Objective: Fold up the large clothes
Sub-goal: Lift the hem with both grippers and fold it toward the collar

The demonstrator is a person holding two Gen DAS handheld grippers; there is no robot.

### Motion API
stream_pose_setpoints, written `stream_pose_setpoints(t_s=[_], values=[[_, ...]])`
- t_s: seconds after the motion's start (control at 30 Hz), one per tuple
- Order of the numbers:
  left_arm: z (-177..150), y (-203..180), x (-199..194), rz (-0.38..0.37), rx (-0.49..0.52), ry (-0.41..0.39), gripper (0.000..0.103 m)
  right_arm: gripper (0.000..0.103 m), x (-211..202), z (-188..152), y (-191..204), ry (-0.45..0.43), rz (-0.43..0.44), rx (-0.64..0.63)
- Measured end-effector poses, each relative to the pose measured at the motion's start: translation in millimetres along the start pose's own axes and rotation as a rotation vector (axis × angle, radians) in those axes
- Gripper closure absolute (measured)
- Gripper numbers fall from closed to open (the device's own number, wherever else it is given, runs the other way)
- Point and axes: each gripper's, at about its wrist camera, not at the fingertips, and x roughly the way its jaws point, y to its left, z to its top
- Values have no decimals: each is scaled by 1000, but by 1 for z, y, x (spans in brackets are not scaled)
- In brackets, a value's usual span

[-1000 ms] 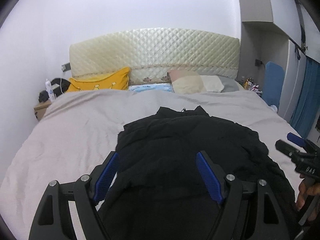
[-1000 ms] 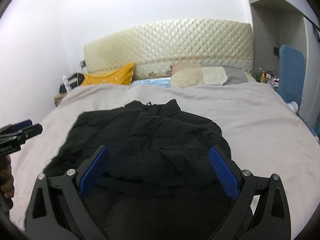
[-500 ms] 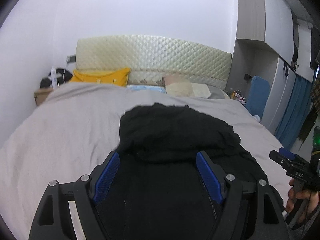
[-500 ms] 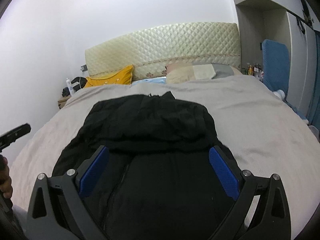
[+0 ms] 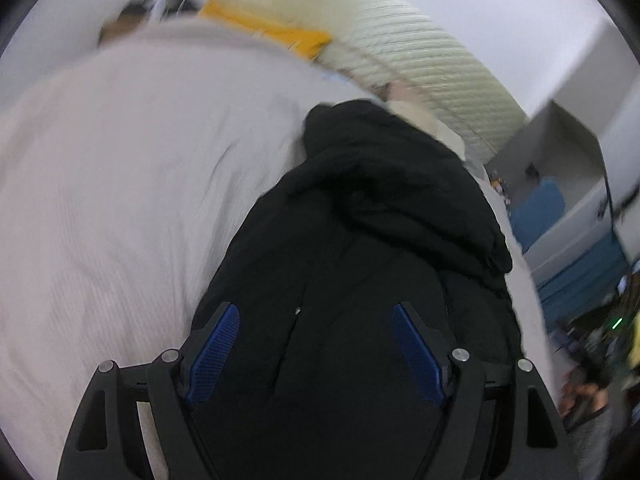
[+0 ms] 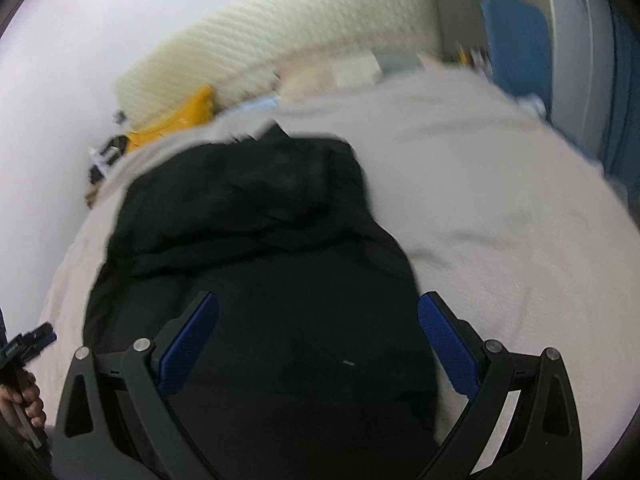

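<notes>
Between our blue-padded black left gripper (image 5: 316, 348) fingers lies a plain black garment (image 5: 360, 264); beyond it we see a pale grey bedspread (image 5: 120, 168), a yellow pillow (image 5: 276, 32) and a cream quilted headboard (image 5: 432, 76).

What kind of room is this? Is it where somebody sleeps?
Yes, it looks like a bedroom. There is a big bed with a pale bedspread, a quilted cream headboard against the wall, and a yellow pillow beside it. A black jacket lies spread on the bed.
</notes>
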Motion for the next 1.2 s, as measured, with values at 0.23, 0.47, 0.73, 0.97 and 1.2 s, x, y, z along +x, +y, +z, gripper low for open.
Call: stream_pose_setpoints(t_s=[0.23, 0.47, 0.73, 0.97, 1.2], values=[[4, 33, 25, 49, -96, 106, 25, 3, 57, -24, -73, 238, -2, 304], [-12, 60, 47, 83, -183, 221, 25, 3, 83, -51, -103, 386, -22, 472], [-18, 55, 59, 155, -188, 261, 25, 2, 95, -63, -70, 470, 180, 451], [-26, 59, 63, 120, -233, 301, 24, 2, 74, -56, -33, 420, 458, 361], [-32, 59, 76, 53, -262, 360, 24, 2, 56, -53, -12, 378, 555, 252]])
